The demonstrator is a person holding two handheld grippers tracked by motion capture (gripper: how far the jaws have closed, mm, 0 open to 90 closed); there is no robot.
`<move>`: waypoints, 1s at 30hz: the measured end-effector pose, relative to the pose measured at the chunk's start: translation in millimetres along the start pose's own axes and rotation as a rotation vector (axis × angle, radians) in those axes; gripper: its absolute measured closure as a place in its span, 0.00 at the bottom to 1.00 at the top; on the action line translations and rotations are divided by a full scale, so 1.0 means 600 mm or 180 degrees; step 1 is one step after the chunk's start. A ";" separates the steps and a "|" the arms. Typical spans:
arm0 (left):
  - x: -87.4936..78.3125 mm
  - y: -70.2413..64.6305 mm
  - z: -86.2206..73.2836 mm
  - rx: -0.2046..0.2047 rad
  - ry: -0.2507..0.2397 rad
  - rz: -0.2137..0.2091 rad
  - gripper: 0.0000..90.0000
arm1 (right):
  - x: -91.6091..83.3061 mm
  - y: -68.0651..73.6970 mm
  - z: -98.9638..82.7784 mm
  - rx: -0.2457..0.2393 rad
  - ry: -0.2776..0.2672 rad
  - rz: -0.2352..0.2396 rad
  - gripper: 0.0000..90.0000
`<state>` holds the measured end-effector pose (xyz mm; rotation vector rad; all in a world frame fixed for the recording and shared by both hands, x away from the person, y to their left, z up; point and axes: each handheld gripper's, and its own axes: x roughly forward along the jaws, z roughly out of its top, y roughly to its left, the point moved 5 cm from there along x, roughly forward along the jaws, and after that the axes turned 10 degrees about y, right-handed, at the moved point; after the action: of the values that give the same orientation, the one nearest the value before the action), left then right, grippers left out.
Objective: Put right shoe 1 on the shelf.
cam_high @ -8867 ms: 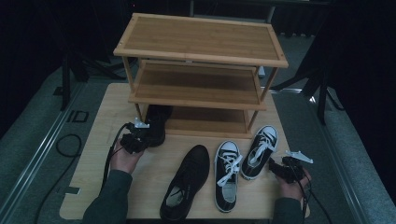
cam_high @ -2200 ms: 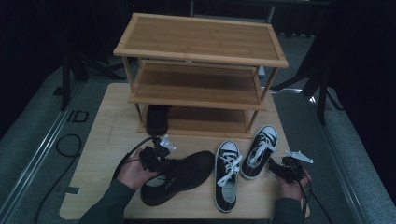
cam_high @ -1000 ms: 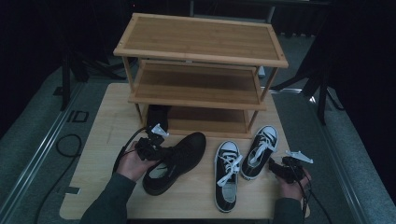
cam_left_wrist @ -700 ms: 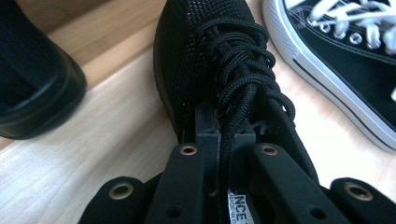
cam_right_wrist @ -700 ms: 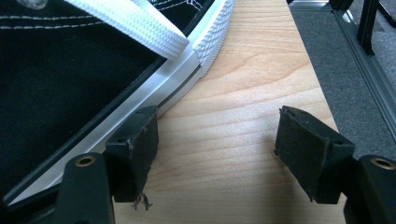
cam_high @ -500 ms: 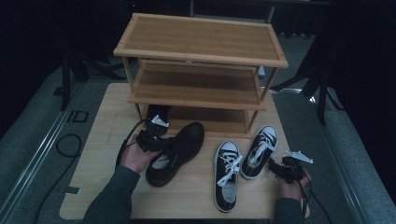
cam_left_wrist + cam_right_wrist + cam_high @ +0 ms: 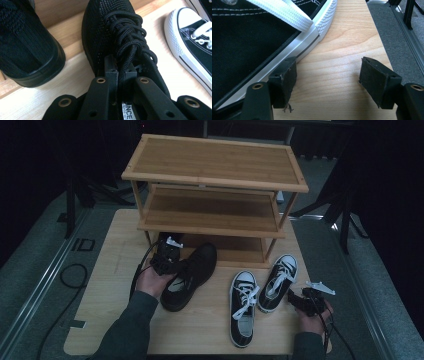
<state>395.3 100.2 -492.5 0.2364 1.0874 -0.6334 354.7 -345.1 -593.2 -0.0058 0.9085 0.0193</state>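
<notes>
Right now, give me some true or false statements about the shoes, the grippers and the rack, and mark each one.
1. The left gripper is shut on the black shoe. True.
2. The right gripper grips a sneaker. False: its jaws stand open over bare table, with the sneaker's sole beside one jaw.
3. Two black and white sneakers lie on the table in front of the rack. True.
4. A shoe sits on the rack's top shelf. False: the top shelf is bare.
5. A second black shoe stands on the bottom shelf. True.
</notes>
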 end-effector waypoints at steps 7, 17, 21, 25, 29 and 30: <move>0.006 0.009 0.017 -0.0115 -0.0073 0.0027 0.96 | 0.000 0.000 0.000 -0.0003 0.0001 0.0003 0.33; 0.012 0.026 0.043 -0.0309 -0.0180 0.0148 0.96 | 0.000 -0.001 0.000 -0.0019 -0.0006 -0.0001 0.33; 0.013 0.034 0.049 -0.0415 -0.0257 0.0192 0.96 | 0.000 -0.001 0.000 -0.0022 -0.0004 -0.0001 0.33; 0.021 0.044 0.056 -0.0528 -0.0309 0.0234 0.96 | 0.000 -0.001 0.000 -0.0021 -0.0004 -0.0001 0.33; 0.027 0.052 0.061 -0.0617 -0.0358 0.0340 0.96 | 0.000 -0.001 0.000 -0.0022 -0.0004 0.0000 0.33; 0.027 0.055 0.062 -0.0650 -0.0385 0.0348 0.96 | 0.000 -0.001 0.000 -0.0023 -0.0004 0.0001 0.33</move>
<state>447.3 103.0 -493.8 0.0789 1.0073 -0.4300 355.0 -345.7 -593.1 -0.0124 0.9073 0.0230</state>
